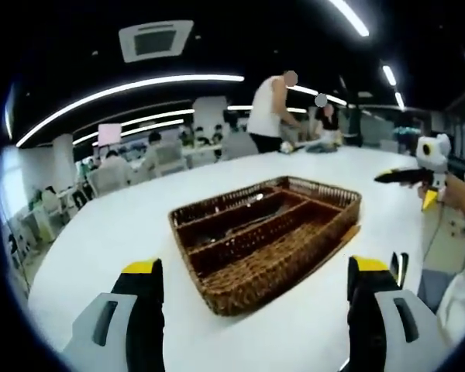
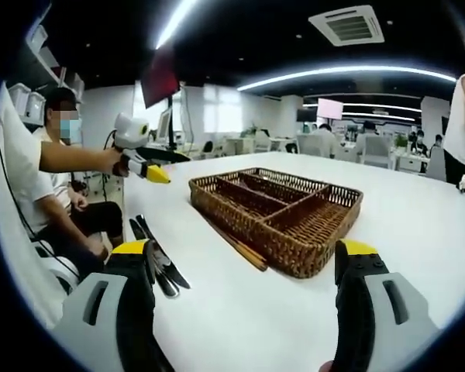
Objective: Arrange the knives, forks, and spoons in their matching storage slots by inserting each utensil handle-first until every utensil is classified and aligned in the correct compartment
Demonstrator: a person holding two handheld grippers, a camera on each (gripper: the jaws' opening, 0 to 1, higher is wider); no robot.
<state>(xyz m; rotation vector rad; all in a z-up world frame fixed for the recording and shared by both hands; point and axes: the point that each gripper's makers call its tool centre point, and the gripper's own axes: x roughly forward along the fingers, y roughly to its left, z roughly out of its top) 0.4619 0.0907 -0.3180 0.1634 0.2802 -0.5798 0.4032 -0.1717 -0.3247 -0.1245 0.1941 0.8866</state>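
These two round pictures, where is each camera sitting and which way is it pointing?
Left gripper view: rides on the left gripper, looking along its open jaws across the white table at the wicker tray; a hand-held gripper enters from the right.
Right gripper view: rides on the right gripper, jaws open, facing the wicker tray from another side; dark utensils lie left of it, and a seated person's gripper is held out.
Shared: the tray and table.
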